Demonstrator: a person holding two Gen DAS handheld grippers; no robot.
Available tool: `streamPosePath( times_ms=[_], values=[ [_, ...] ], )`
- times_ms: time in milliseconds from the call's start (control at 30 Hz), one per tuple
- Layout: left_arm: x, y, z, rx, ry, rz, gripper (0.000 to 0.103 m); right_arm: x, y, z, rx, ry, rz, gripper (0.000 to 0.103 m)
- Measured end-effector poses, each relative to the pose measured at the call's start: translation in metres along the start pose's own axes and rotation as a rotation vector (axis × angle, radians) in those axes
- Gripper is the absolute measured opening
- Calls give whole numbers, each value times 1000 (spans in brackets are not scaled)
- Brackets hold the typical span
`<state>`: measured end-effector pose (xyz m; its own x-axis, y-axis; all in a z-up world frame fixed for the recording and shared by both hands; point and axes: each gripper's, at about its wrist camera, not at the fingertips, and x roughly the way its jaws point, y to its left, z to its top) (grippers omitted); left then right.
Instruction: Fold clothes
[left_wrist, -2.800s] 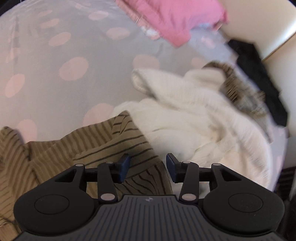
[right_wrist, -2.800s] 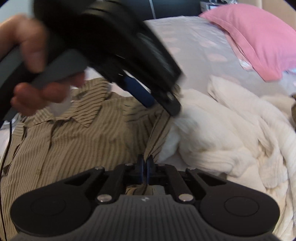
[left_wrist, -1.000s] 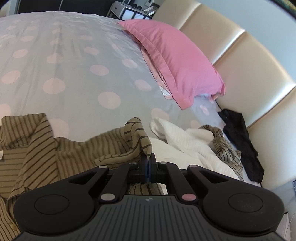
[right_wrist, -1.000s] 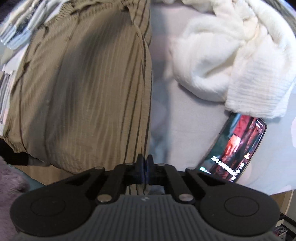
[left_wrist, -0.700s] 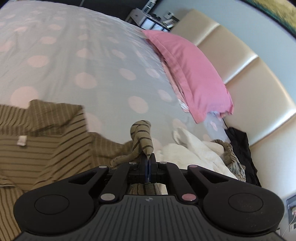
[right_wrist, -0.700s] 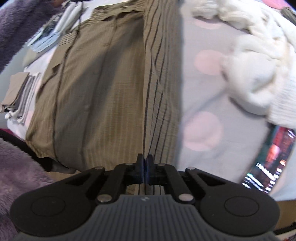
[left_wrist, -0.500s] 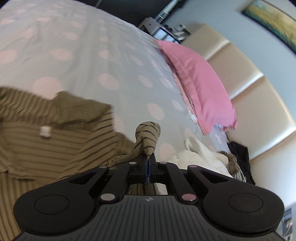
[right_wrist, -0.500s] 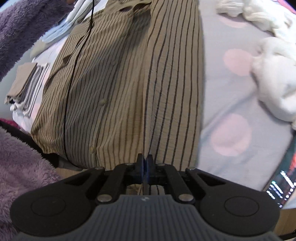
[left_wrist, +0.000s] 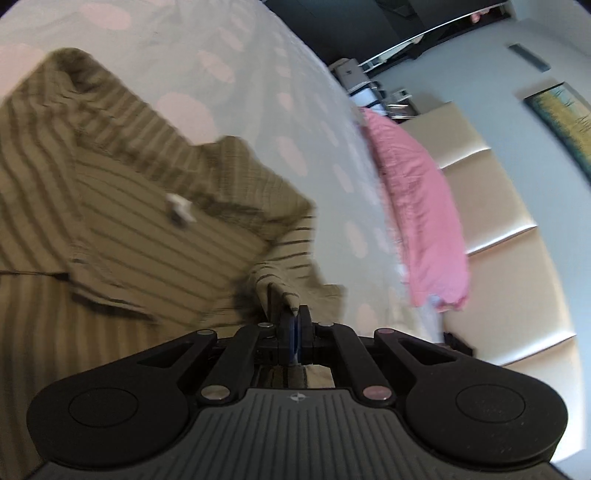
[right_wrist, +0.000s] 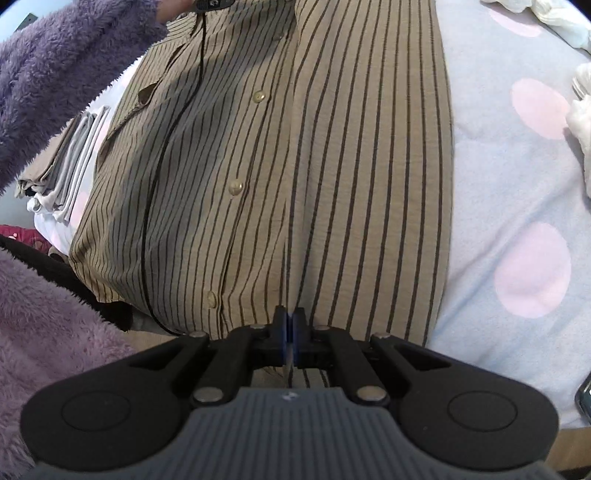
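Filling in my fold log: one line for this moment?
left gripper: jaws shut on striped shirt | right gripper: same | shirt on bed

A bed (right_wrist: 509, 206) with a pale cover dotted pink carries a tan striped shirt (right_wrist: 314, 166) spread flat, a pink pillow (left_wrist: 417, 206) by the headboard, folded grey cloths (right_wrist: 70, 158) and crumpled white cloth (right_wrist: 580, 107).

A pink pillow (left_wrist: 421, 206) lies on the bed (left_wrist: 236, 74), against the cream padded headboard (left_wrist: 509, 236). A framed picture (left_wrist: 561, 114) hangs above the headboard. A phone (right_wrist: 584, 397) lies at the bed's edge.
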<state>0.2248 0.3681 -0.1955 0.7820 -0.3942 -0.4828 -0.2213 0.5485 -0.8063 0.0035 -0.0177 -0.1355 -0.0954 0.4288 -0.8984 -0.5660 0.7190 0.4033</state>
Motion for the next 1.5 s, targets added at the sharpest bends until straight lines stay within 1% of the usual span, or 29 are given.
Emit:
streamPosePath(
  times_ms=[167, 267, 367, 467, 533, 567, 600, 633, 700, 767, 867, 967, 1067, 1100, 1133, 1167, 1200, 1233, 1267, 1300, 1400, 1467, 1500],
  values=[
    [16, -17, -5, -56, -14, -198, 0, -13, 1, 0, 26, -19, -17, 4],
    [20, -6, -10, -80, -30, -209, 0, -17, 2, 1, 36, -30, -21, 4],
    [13, 10, -10, -47, -17, -98, 0, -11, 5, 0, 28, -27, -19, 4],
    [4, 24, -5, 4, -2, 49, 0, 0, 7, 1, 29, -19, -5, 4],
    [0, 27, -2, 49, 23, 130, 0, 8, 8, 3, 27, -14, -1, 4],
    [-3, 25, -1, 64, 25, 145, 3, 11, 10, 4, 18, -12, -7, 4],
    [-6, 23, 1, 78, 26, 157, 11, 14, 11, 5, 10, -10, -14, 4],
    [-9, 20, 3, 92, 27, 169, 16, 17, 13, 5, 4, -7, -18, 4],
    [-14, 13, 8, 123, 30, 188, 29, 22, 15, 5, -6, 0, -26, 4],
    [-16, -1, 14, 167, 40, 215, 36, 26, 16, 5, -9, 5, -31, 4],
    [-8, -27, 21, 257, 51, 272, 39, 30, 17, 4, -10, 9, -27, 4],
    [7, -46, 19, 310, 83, 339, 40, 33, 18, 4, -12, 10, -22, 4],
    [30, -57, 14, 351, 130, 425, 40, 35, 18, 4, -6, 9, -17, 4],
    [35, -57, 12, 361, 141, 458, 37, 35, 17, 3, -3, 9, -14, 4],
    [39, -57, 10, 371, 151, 492, 33, 35, 17, 3, -2, 8, -10, 4],
    [41, -57, 8, 375, 154, 501, 28, 35, 17, 3, -2, 6, -6, 4],
    [42, -58, 6, 378, 155, 507, 19, 35, 17, 3, -2, 3, -3, 4],
    [43, -59, 4, 385, 154, 507, 14, 35, 17, 3, -3, 2, -1, 4],
    [44, -61, 2, 393, 152, 506, 7, 34, 16, 2, -4, 0, 1, 4],
    [43, -67, 1, 406, 145, 495, 2, 34, 16, 2, -5, 0, 1, 4],
    [40, -85, -3, 450, 120, 457, 0, 34, 15, 0, -8, 2, 5, 4],
    [38, -98, 1, 414, 113, 361, 0, 34, 14, -1, -9, 6, 17, 4],
    [36, -101, 4, 370, 113, 293, 0, 34, 14, -1, -10, 7, 23, 4]
  ],
)
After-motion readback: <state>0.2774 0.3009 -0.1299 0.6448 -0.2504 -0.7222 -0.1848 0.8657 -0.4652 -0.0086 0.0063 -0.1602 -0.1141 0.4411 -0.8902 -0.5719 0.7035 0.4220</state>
